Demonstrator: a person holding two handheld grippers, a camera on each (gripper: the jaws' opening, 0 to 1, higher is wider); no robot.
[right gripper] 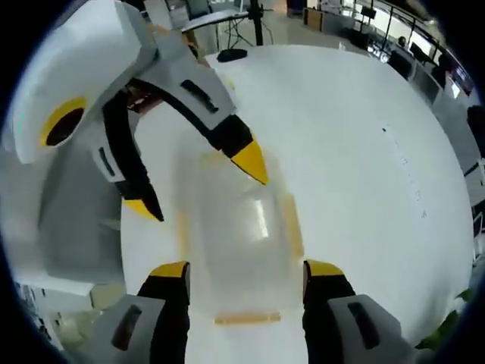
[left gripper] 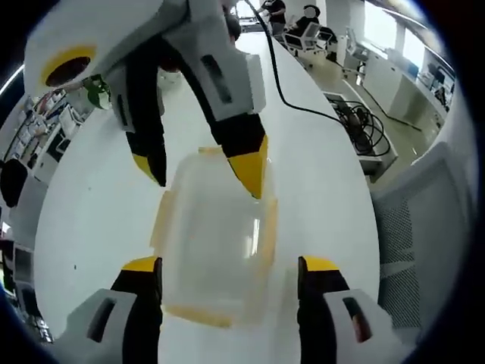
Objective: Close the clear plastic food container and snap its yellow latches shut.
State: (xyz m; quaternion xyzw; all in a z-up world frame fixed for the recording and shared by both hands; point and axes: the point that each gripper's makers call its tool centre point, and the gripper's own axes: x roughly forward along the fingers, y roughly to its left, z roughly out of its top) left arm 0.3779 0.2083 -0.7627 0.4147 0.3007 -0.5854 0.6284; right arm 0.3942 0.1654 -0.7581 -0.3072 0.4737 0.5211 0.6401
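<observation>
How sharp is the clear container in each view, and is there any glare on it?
Left gripper view: the container is soft and smeared, with a bright glare streak on its lid; the yellow latches blur at the edges. Right gripper view: the container is blurred too, with a white reflection patch near its centre; the white table looks washed out.

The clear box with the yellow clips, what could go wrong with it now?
1. The container sits on a smooth white table; a push from one side might slide it instead of snapping a yellow latch.
2. The left gripper and right gripper both hang open right over it, close together, so their jaws might bump each other.
</observation>
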